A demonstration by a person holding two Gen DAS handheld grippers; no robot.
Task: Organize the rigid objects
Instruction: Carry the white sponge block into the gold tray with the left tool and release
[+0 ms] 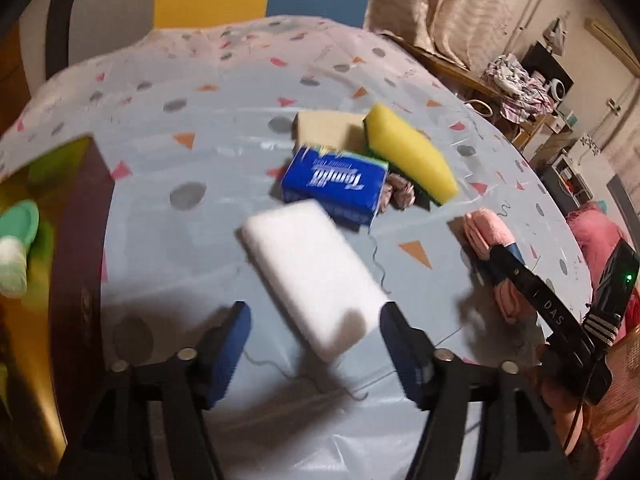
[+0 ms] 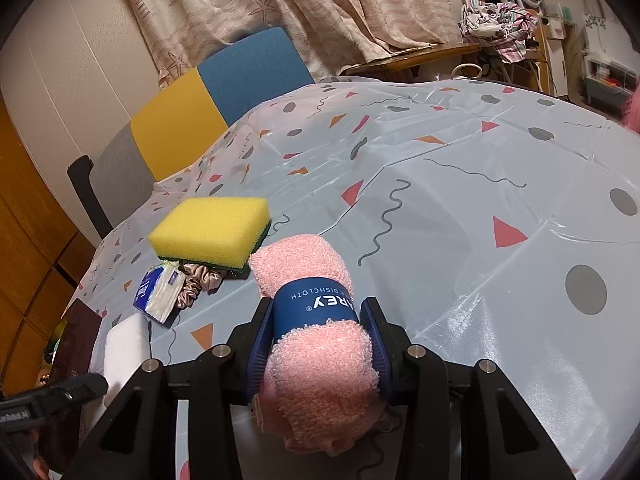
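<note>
Surface: one table under a pale blue plastic cloth (image 2: 460,208) printed with grey dots, triangles and squiggles. Room: starfish-print curtains (image 2: 248,4), one chair with a yellow and blue back (image 2: 212,104) at the far edge, a cluttered side table (image 2: 432,54) beyond the right edge.

Items, left to right:
- Dark box (image 1: 76,240) at the left edge, one; contents blurred.
- White foam block (image 1: 312,276), one, lying diagonally ahead of the left gripper (image 1: 316,352), whose blue pads stand spread, no grip visible.
- Blue tissue packet (image 1: 336,188), one, mid-table.
- Tan block (image 1: 328,130), one, behind it.
- Yellow sponge (image 2: 212,230), one, green-backed.
- Satin scrunchie (image 2: 200,280), one, beside the sponge.
- Pink dishcloth roll (image 2: 316,344) with blue paper band, one, pinched by the right gripper (image 2: 316,344) above the near edge.
</note>
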